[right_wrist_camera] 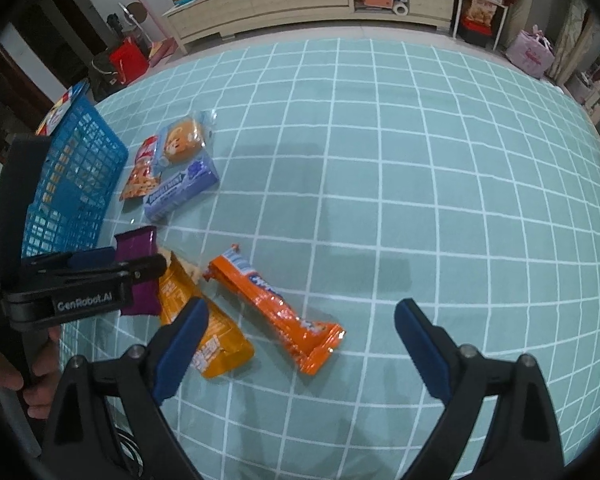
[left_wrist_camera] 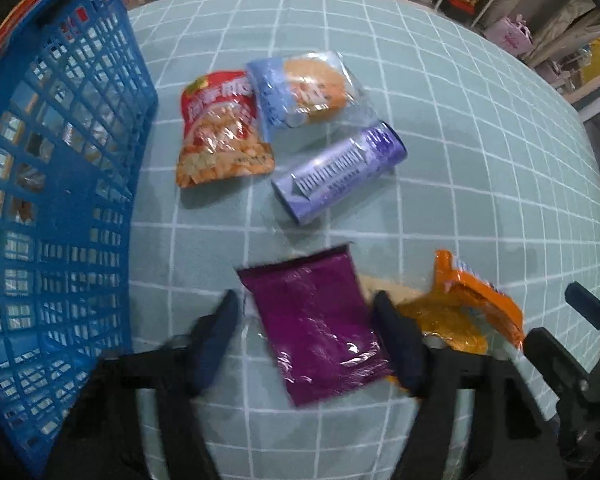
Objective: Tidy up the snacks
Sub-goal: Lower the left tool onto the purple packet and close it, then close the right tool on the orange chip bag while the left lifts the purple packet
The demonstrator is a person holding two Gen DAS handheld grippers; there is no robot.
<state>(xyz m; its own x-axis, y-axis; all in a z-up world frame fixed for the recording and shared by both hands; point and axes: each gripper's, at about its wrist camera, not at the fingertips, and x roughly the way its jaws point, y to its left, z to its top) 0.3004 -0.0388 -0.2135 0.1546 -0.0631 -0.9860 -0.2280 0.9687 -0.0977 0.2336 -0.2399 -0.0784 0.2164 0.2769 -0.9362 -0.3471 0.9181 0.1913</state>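
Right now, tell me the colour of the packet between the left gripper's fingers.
Purple packet; left wrist view shows it best.

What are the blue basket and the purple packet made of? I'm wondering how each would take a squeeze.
The blue basket looks like rigid moulded plastic with a matte finish: its walls are an even open lattice. The purple packet looks like thin glossy film or foil, showing creases and bright glints; which of the two can't be told. It lies between the left tongs.
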